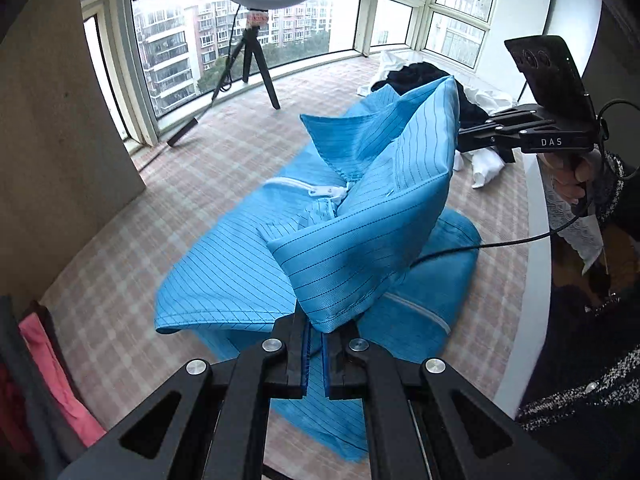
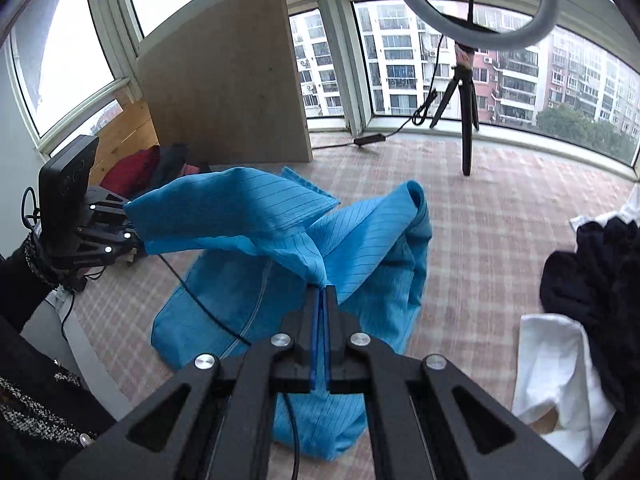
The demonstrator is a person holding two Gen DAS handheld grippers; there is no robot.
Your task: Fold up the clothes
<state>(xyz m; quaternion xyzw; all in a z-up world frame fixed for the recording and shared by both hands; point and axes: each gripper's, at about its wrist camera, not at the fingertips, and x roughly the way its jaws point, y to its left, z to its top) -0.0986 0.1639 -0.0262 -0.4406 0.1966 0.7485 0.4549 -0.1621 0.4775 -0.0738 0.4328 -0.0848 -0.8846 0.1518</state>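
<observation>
1. Left gripper (image 1: pixel 316 334): closed on a hem of the blue garment (image 1: pixel 360 216), lifting that fold off the counter (image 1: pixel 120 272).
2. Right gripper (image 2: pixel 322 292): closed on another bunched edge of the same garment, also raised.
3. Garment body: lies on the checked counter between both grippers, white zipper (image 1: pixel 316 190) exposed.
4. Black and white clothes (image 2: pixel 580 300): piled at the right, apart from the garment.
5. Ring light tripod (image 2: pixel 466 92): stands near the window.

ring light (image 2: pixel 476 4) – tripod (image 2: pixel 466 108), wooden board (image 2: pixel 224 84)
</observation>
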